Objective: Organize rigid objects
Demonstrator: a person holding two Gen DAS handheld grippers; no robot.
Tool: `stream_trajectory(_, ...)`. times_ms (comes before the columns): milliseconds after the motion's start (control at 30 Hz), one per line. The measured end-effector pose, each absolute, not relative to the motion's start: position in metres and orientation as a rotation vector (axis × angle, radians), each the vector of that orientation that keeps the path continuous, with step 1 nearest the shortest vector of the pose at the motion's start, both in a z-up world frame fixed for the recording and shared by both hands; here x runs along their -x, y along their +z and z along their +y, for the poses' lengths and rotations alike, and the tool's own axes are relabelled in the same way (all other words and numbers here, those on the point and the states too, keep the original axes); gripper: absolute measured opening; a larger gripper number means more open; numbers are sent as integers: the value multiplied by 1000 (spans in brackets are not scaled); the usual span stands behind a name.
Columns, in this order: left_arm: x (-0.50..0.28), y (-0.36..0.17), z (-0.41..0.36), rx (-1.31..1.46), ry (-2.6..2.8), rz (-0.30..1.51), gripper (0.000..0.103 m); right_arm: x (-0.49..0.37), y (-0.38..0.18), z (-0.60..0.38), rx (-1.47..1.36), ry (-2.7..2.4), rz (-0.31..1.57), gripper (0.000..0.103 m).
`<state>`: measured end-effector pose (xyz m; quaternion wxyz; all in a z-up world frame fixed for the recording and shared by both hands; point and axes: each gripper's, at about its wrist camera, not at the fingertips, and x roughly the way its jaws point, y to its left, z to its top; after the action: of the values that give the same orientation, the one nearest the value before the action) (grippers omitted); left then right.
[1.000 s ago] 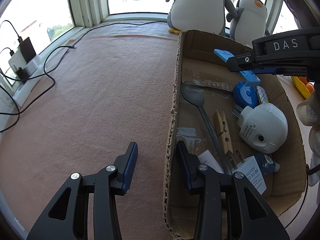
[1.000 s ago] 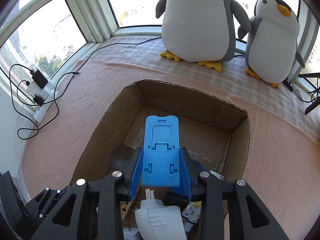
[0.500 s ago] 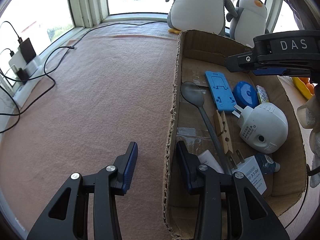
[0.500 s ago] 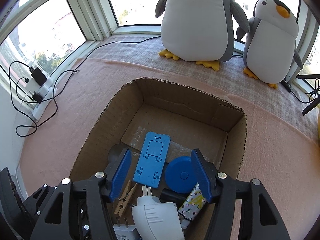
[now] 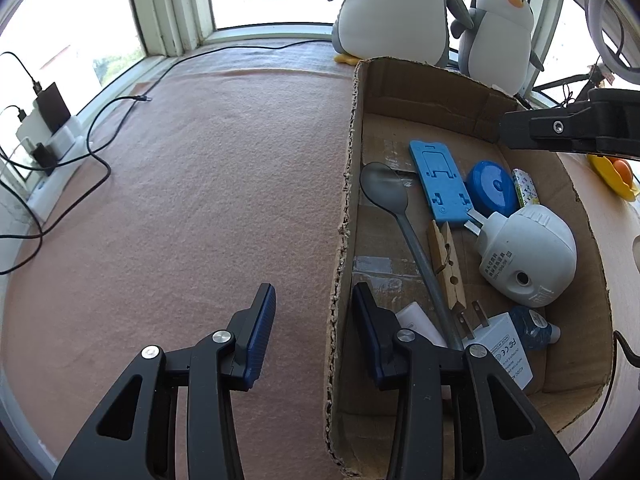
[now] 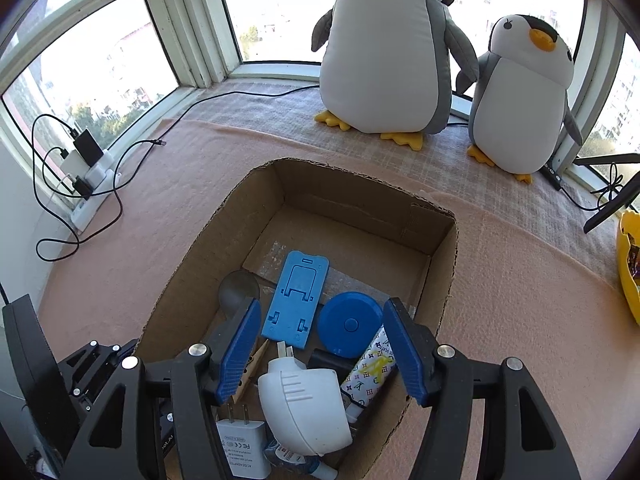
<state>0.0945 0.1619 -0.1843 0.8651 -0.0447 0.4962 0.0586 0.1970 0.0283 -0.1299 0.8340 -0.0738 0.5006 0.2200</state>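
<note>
Inside the cardboard box [image 6: 436, 280], the blue phone stand [image 6: 296, 300] lies flat beneath the released right gripper [image 6: 320, 350]; the left gripper [image 5: 314, 336] clenches the box wall.

Two plush penguins [image 6: 384, 52], power strip with chargers [image 6: 90, 178], yellow container [image 6: 629, 264]

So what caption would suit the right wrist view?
Open right tool above a cardboard box holding a blue phone stand, with nothing between its fingers.
</note>
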Motion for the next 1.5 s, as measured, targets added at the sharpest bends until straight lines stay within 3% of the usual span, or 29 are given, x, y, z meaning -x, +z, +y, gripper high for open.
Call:
stream_trajectory(533,-77,-130,141,57,98,959,41,-137,-81,-42,123,423,949,66)
stream_trajectory(633,-69,-114,135,60,76,925,51,-122,-71,-59,103,412,927,69)
stream_trajectory(767,-61,-95,126,50,52,887,53,-106,-60,-81,60,395,921,69)
stream_trajectory(833,-58,-89,123,54,39,877,59,-98,-54,-91,39,384,916,69)
stream_trajectory(1167,-35,-53,108,46,-10,810,69,-62,-20,-117,31,281,849,76)
stream_trajectory(1333,-25,-42,99,16,-2,781,78,-50,-14,-119,33,223,807,85)
stream_trajectory(1500,-20,-39,94,3,10,775,79,-43,-20,-114,51,188,791,85)
